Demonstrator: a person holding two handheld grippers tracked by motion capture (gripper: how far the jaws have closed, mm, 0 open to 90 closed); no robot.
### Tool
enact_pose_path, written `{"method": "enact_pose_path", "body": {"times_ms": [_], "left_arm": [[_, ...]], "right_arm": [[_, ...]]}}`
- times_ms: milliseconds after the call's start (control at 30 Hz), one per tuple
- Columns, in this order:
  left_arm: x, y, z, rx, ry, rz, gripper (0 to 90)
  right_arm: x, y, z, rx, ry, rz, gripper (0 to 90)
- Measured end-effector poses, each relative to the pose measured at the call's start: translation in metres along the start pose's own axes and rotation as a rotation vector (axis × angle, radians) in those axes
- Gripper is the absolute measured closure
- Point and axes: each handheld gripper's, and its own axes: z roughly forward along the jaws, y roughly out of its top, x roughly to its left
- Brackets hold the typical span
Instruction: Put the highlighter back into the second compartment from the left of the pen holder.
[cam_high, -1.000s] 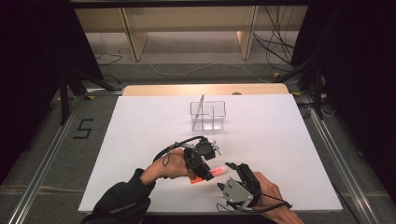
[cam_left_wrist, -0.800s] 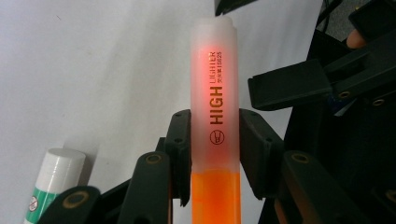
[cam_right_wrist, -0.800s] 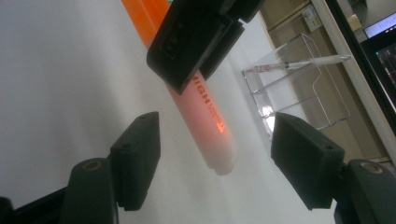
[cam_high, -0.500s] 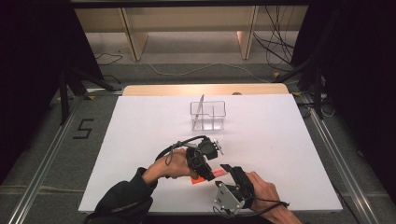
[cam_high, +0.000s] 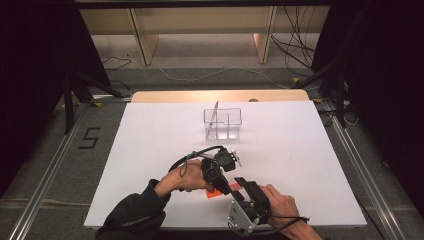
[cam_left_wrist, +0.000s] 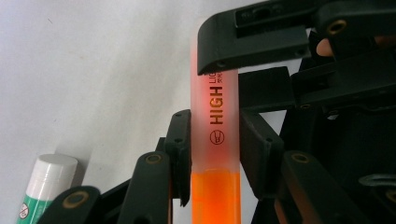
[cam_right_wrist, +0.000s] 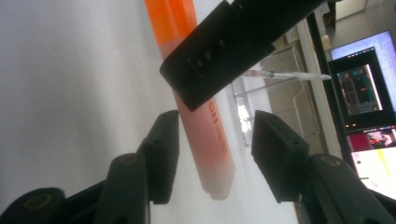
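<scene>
Near the table's (cam_high: 150, 150) front edge, the left gripper (cam_left_wrist: 215, 144) clamps the orange highlighter (cam_left_wrist: 215, 154) while the right gripper's (cam_right_wrist: 212, 154) 2 jaws, just closing around its cap (not yet touching), prepare an uncapping pull.

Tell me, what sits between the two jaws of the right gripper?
The highlighter's frosted cap end, in the right gripper view. The right gripper's jaws have just been closing but stand apart from it.
</scene>
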Motion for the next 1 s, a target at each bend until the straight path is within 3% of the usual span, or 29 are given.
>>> {"method": "enact_pose_path", "body": {"times_ms": [367, 1000], "left_arm": [[0.0002, 0.0012, -0.001, -0.009, -0.016, -0.006, 66.2], [0.0012, 0.0018, 0.0, -0.003, -0.036, -0.015, 66.1]], "right_arm": [[0.0041, 0.0009, 0.0017, 0.004, -0.034, -0.09, 59.3], [0.0089, 0.0012, 0.0027, 0.012, -0.052, -0.132, 66.8]]}}
